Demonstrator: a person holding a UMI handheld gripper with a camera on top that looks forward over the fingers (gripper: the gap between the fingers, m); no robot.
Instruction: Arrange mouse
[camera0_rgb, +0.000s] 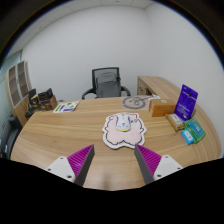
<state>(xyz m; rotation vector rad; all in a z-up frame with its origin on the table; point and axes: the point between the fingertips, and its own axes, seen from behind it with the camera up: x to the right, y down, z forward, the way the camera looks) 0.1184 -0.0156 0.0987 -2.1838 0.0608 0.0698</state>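
One mouse (123, 122) we see on pale mat (124, 131), mid-worktop (60, 135), well beyond jaws. Gripper (114, 160) jaws wide apart, holding nothing. Purple box (186, 101) near worktop's right edge; office chair (106, 81) behind far edge.

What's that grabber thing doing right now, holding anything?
Gripper: jaws open, holding nothing. The mouse lies on its mouse pad on the table, beyond the jaws.

Too small to identify: item on mouse mat (123, 131); print on purple box (186, 101) illegible.
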